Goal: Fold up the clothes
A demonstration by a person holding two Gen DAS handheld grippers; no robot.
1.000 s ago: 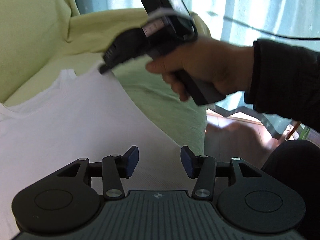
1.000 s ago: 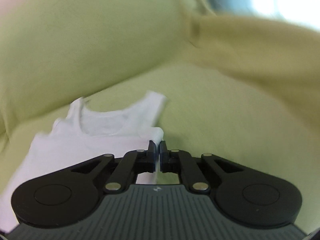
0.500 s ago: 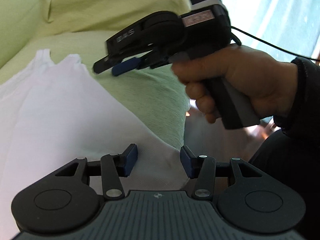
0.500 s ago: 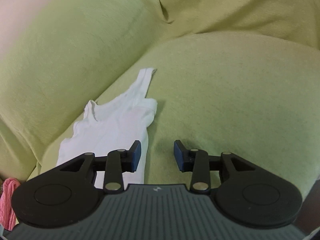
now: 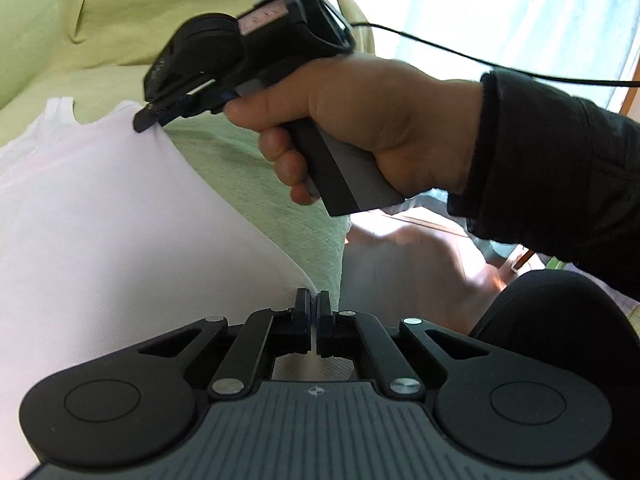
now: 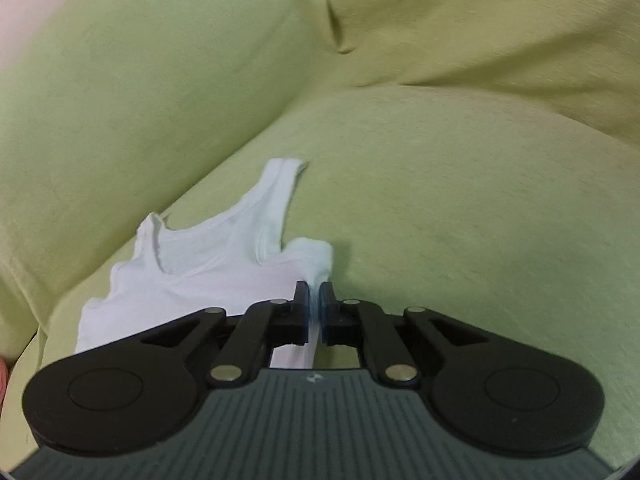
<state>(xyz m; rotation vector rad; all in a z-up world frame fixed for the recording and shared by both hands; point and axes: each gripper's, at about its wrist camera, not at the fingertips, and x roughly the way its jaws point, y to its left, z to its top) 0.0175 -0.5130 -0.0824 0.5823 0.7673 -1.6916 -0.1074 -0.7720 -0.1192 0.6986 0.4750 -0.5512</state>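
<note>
A white tank top (image 5: 100, 232) lies flat on a yellow-green sofa seat (image 5: 256, 184). My left gripper (image 5: 314, 312) is shut on the top's lower right corner, close to the seat's front edge. In the left wrist view a hand (image 5: 368, 120) holds my right gripper (image 5: 146, 118), whose tip pinches the top's right edge near the armhole. From the right wrist view, my right gripper (image 6: 315, 304) is shut with a strip of the tank top (image 6: 200, 268) between its fingers, just below the bunched armhole; the shoulder straps point away toward the backrest.
The sofa backrest (image 6: 140, 80) and armrest (image 6: 500, 32) rise behind and to the right of the seat. Pale curtains (image 5: 500, 12), a black cable (image 5: 440, 46) and wooden floor (image 5: 400, 264) lie beyond the seat's front edge. Something pink (image 6: 3, 376) shows at the far left.
Both grippers stood open half a second ago and have since shut on the tank top. The right gripper came down onto the top's right edge.
</note>
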